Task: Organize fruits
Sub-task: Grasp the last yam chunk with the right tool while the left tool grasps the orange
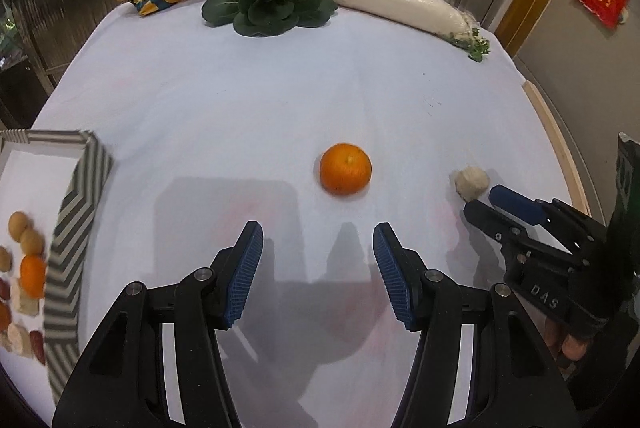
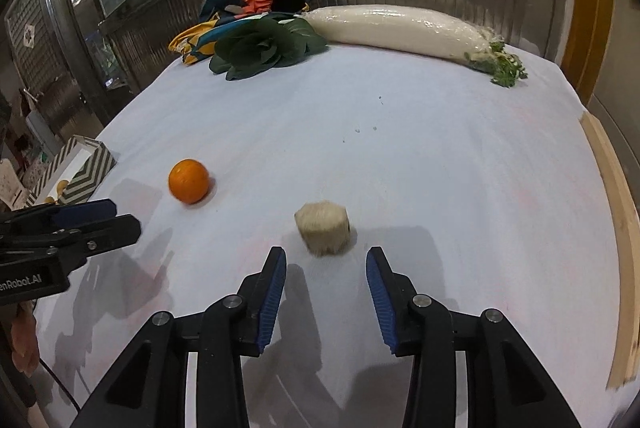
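Fingers of the left gripper (image 1: 318, 240) are standing wide apart and holding nothing. A round orange fruit (image 1: 345, 169) is sitting on the white tablecloth (image 1: 240, 108) just ahead of those fingers, a little nearer the right one, not touching either. Far off to the left of the fingers, a white tray with a grey striped rim (image 1: 76, 212) is holding small brown balls, an orange piece and some red and pale bits, but they are blurry.

The right gripper (image 2: 326, 260) is also spread open with nothing in it. A pale, fuzzy, stubby lump (image 2: 322, 231) is lying on the cloth just ahead of the gap between its blue pads (image 2: 272, 298), close to the tips but apart from them. The orange fruit is sitting well off to the left of these fingers.

Far ahead of both grippers, at the back of the cloth, a long white radish wrapped in clear film (image 2: 394, 30) is lying on its side, with dark green leafy greens (image 2: 260, 48) just beside it and a bundle of colourful patterned cloth (image 2: 240, 8) behind the greens
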A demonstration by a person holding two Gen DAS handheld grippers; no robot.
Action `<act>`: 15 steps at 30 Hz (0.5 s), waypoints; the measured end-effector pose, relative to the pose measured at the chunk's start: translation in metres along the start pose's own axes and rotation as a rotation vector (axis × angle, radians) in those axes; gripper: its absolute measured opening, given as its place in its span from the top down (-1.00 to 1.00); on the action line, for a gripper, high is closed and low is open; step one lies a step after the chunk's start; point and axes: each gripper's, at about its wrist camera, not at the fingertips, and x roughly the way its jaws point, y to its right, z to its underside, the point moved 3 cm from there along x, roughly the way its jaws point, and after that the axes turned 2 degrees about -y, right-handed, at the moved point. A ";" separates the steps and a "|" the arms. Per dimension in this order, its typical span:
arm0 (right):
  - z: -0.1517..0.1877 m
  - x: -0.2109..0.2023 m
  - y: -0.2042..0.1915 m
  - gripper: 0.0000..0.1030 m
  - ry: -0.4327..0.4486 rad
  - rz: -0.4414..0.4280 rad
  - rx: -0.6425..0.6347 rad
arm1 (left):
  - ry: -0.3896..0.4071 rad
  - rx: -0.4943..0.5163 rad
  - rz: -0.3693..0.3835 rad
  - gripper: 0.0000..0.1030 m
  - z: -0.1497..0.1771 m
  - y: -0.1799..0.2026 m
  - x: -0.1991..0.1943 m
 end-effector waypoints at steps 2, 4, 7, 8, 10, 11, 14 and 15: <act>-0.004 0.005 -0.001 0.22 -0.002 -0.001 -0.011 | 0.002 0.006 -0.008 -0.12 -0.007 0.004 0.007; -0.008 0.009 -0.001 0.22 0.001 0.000 -0.020 | 0.007 0.006 -0.011 -0.12 -0.011 0.006 0.011; -0.013 0.013 0.001 0.22 0.014 0.006 -0.023 | 0.017 0.000 0.004 -0.12 -0.021 0.011 0.016; -0.014 0.014 0.001 0.22 0.017 0.003 -0.024 | 0.020 0.006 0.004 -0.12 -0.024 0.014 0.017; -0.014 0.015 0.001 0.31 0.021 0.002 -0.032 | 0.021 0.017 -0.006 -0.12 -0.029 0.018 0.023; -0.014 0.016 0.001 0.38 0.022 0.001 -0.032 | 0.018 0.016 -0.012 -0.12 -0.032 0.018 0.026; -0.014 0.015 0.000 0.44 0.027 -0.015 -0.035 | -0.004 0.011 -0.013 -0.12 -0.036 0.018 0.037; -0.014 0.015 0.000 0.44 0.028 -0.014 -0.036 | -0.010 0.012 -0.013 -0.11 -0.036 0.018 0.039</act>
